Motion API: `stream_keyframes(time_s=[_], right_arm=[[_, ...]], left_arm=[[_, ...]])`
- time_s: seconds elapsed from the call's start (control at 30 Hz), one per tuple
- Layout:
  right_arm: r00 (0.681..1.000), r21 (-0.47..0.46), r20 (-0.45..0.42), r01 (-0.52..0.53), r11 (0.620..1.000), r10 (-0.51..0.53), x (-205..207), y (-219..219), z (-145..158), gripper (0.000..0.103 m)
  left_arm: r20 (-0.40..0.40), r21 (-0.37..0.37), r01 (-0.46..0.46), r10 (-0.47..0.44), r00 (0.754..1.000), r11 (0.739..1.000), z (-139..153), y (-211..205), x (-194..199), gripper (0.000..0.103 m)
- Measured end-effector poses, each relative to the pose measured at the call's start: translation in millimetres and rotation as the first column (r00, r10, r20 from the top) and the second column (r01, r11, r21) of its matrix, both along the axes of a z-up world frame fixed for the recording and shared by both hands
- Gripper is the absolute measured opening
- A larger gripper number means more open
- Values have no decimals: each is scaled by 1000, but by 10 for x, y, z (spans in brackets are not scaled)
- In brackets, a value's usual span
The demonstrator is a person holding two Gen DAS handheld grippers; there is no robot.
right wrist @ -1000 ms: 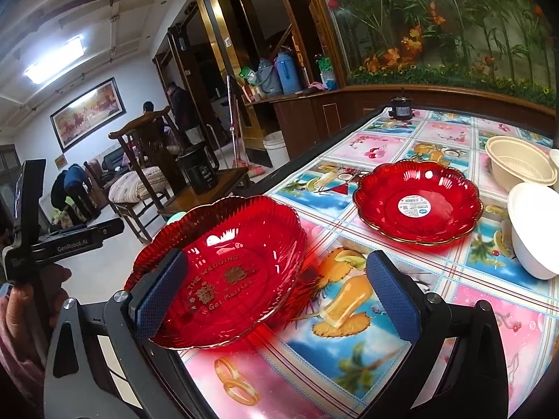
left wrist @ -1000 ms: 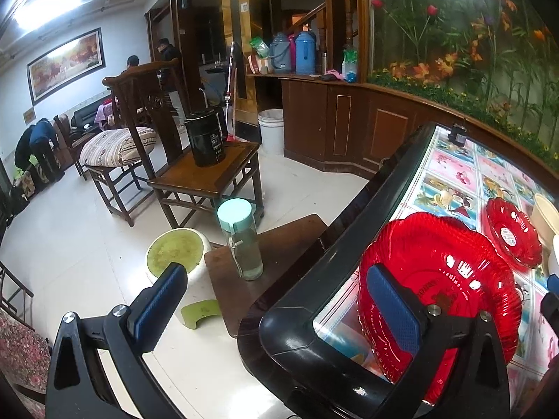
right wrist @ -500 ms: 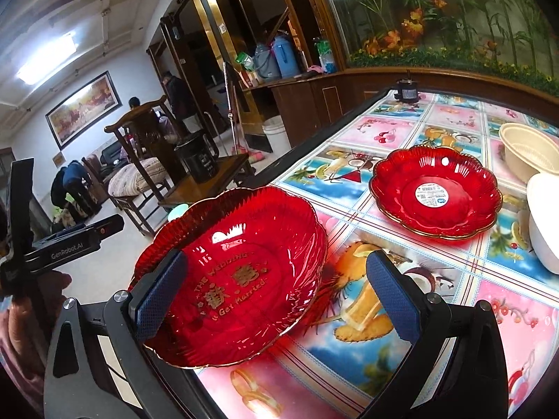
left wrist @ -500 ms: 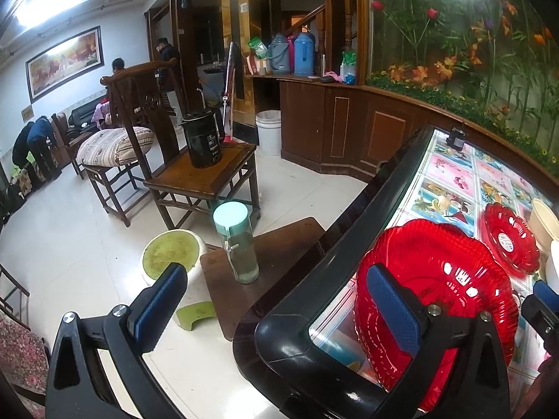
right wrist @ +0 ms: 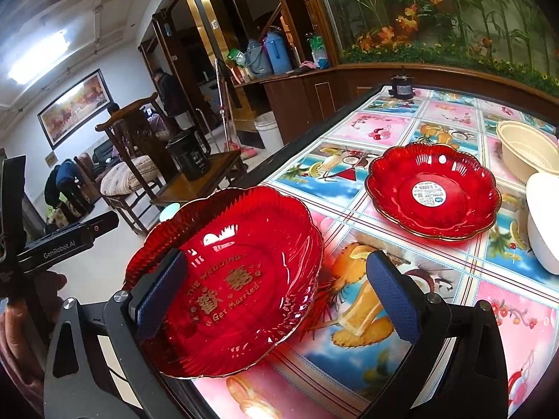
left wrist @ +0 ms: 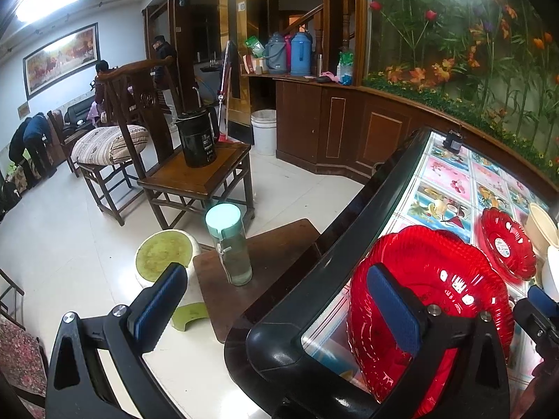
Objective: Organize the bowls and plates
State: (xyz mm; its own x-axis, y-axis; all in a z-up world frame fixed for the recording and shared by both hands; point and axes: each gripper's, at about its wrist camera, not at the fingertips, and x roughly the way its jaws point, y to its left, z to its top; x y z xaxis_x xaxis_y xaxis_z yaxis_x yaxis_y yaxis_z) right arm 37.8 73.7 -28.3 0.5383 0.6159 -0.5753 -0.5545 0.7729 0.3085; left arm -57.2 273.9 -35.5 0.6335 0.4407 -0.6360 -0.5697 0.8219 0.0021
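A red scalloped plate with gold lettering (right wrist: 230,279) lies at the table's near left corner; it also shows in the left wrist view (left wrist: 436,286). My right gripper (right wrist: 276,293) is open, its fingers straddling the plate's near right part. My left gripper (left wrist: 276,303) is open and empty, off the table's corner, its right finger in front of the plate. A second red plate with a sticker (right wrist: 433,188) lies farther back. A cream bowl (right wrist: 524,150) and a white bowl (right wrist: 541,223) stand at the right.
The table (right wrist: 384,129) has a colourful fruit-print cover and a dark rim (left wrist: 349,237). A small dark motor (right wrist: 401,85) stands at its far end. Beside the table stand a stool with a bottle (left wrist: 230,244), a green basin (left wrist: 164,255) and wooden chairs (left wrist: 195,174).
My right gripper has moved forward and lower over the lettered plate, which now looks larger. The left gripper has drifted slightly; both stay open.
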Motion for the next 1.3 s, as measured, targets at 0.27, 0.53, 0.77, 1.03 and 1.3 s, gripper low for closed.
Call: stream_keyframes(time_s=[0.27,0.53,0.77,1.03,1.3], right_arm=[[1000,-24,-21,10,1000,-10,48,49,-49,103],[999,-17,-40,23,1000,-24,109,30,-84,103],[998,-27,-60,23,999,-24,140,66,-133,103],[998,-23,-63,27,999,-28,166,66,-156,103],[996,16,-89,31,999,-29,209,19,-178,103]], left_arm=[[-15,-12,6,-6,1000,1000,-48,11,62,103],[-14,-17,9,-9,1000,1000,-59,2,86,103],[-31,-22,9,-10,999,1000,-97,12,145,103],[-32,-23,10,-11,999,1000,-104,8,154,103],[-35,-20,13,-13,999,1000,-104,-1,177,103]])
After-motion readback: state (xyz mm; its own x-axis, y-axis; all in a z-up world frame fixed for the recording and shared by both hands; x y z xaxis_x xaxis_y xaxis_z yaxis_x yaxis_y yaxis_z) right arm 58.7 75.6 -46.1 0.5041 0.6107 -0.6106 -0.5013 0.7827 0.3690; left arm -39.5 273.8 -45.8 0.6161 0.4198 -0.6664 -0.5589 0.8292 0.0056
